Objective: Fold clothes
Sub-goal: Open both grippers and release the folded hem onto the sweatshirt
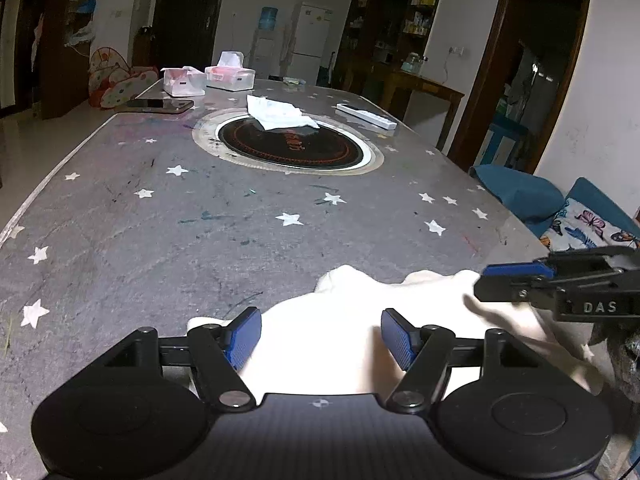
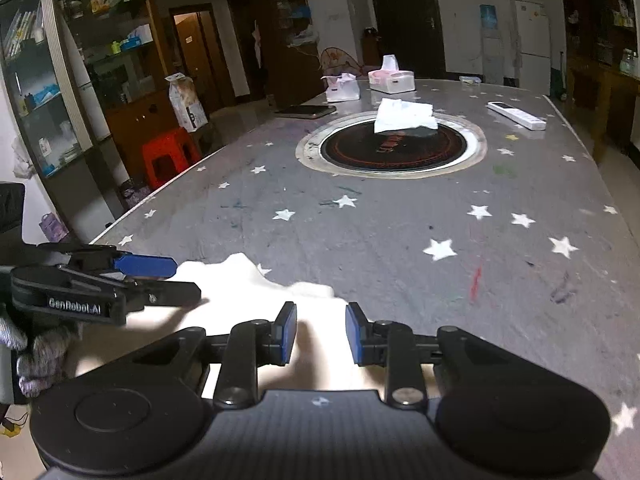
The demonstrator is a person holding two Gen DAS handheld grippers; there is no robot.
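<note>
Your left gripper [image 1: 320, 340] has its fingers spread wide over the cream soft cloth garment [image 1: 328, 356], pressing nothing. Your right gripper [image 2: 321, 334] has its fingers narrow, with a clear gap and nothing pinched. The garment lies bunched at the near edge of the grey star-patterned worktop [image 1: 200, 220], its length running roughly left to right beneath both grippers. I judge the folding barely begun: no clean crease shows.

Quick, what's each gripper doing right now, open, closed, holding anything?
Left gripper: open, over the cream garment, gripping nothing.
Right gripper: open, narrower gap, nothing pinched.
</note>
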